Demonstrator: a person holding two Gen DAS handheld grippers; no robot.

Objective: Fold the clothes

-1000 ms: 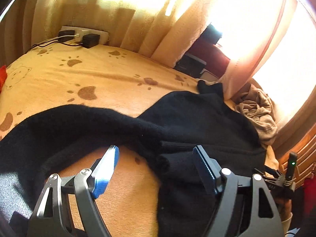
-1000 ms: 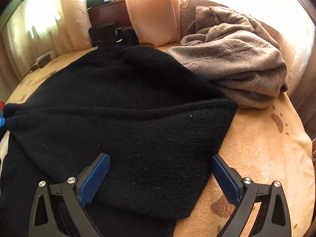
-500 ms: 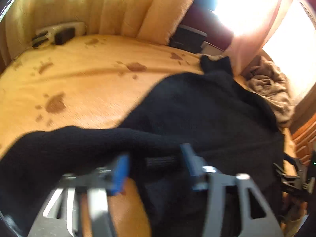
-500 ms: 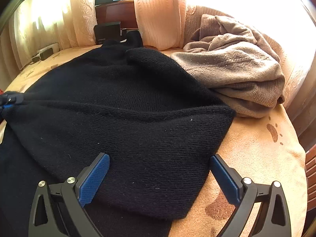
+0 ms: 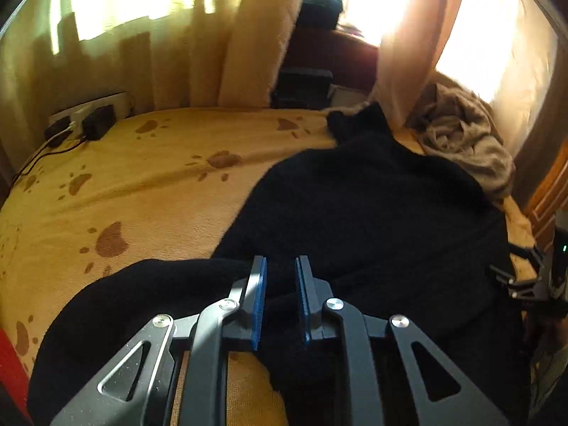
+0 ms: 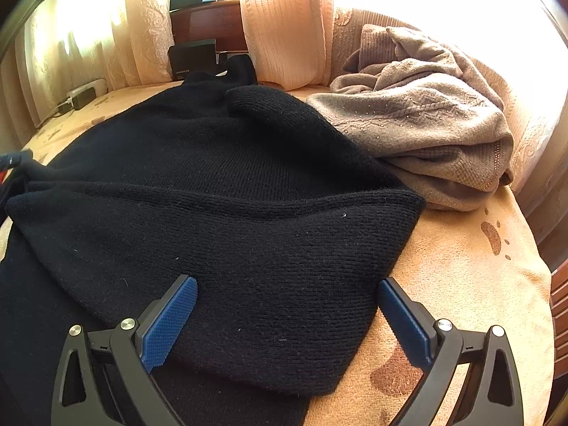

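A black knit sweater (image 5: 372, 213) lies spread on the bed, its body partly folded over itself (image 6: 213, 177). My left gripper (image 5: 280, 262) is shut on a bunched fold of the sweater's long black sleeve (image 5: 159, 284), which trails to the lower left. In the right wrist view my right gripper (image 6: 287, 284) stands open just above the sweater's folded lower part, its blue pads (image 6: 170, 323) wide apart and holding nothing. The right gripper's frame (image 5: 525, 277) also shows at the right edge of the left wrist view.
An orange paw-print blanket (image 5: 142, 177) covers the bed. A crumpled taupe sweater (image 6: 426, 124) lies at the far right next to the black one. Curtains (image 6: 284, 28), a power strip with plugs (image 5: 85, 120) and black boxes (image 5: 305, 81) line the far edge.
My left gripper went from wide open to shut on the black sleeve, rolled, and moved right toward the sweater's body. The right gripper stayed put and open.
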